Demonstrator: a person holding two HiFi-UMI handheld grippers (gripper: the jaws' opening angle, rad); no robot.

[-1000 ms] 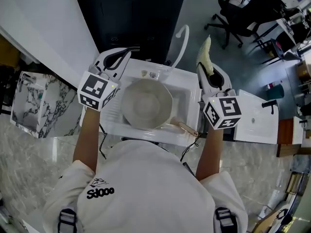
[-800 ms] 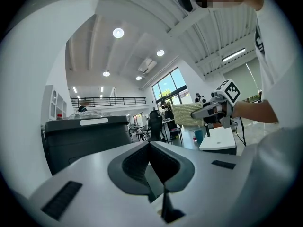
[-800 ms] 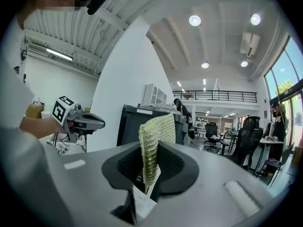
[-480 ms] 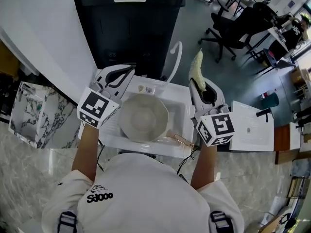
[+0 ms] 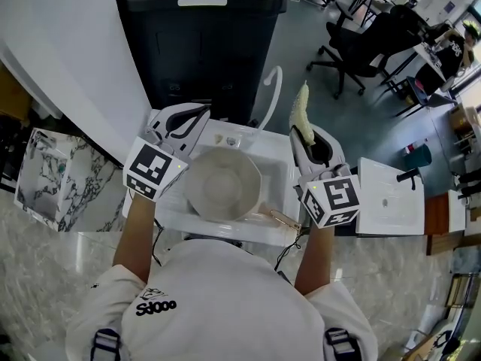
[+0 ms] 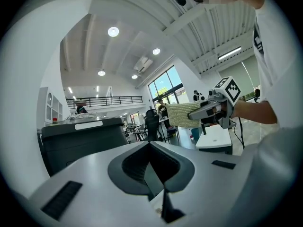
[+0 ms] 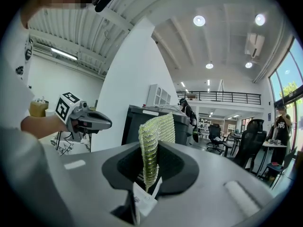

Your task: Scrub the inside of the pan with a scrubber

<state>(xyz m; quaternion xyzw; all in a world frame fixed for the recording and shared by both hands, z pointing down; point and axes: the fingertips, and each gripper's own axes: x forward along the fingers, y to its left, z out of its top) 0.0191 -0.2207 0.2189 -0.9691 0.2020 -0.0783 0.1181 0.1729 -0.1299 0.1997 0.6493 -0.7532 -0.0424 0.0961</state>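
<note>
Head view: pan (image 5: 222, 183) sits mouth-up in a white sink (image 5: 289, 164), roughly centred. Its inside is pale and looks bare. Handle (image 5: 279, 218) points to the sink's near-right corner, twd the person.

R hand-held gripper (image 5: 302, 135) is at the sink's right edge, just beside the pan but not touching it. Its marker cube is nearest the person and its jaws point away. It's clamped on the scrubber (image 5: 301, 105), a pale yellow-green mesh pad that sticks out past the jaw tips, beyond the sink's far edge. Scrubber is well clear of the pan, no contact. R gripper view confirms: hand-held gripper (image 7: 150, 174) has its jaws pinched on the pad's (image 7: 155, 136) lower end, pad standing upright and a bit curled.

L hand-held gripper (image 5: 201, 111) is at the sink's left edge, beside the pan rim, angled twd the far side. L gripper view: hand-held gripper (image 6: 154, 174) has jaws together w/ nothing between them. Same view shows the R one (image 6: 215, 110) across the way w/ the scrubber (image 6: 182, 115) in it.

Faucet (image 5: 272, 89) curves up at the sink's far side, between the two hand-held grippers. Black bin (image 5: 203, 43) stands behind it. Office chairs (image 5: 361, 28) are far right.
</note>
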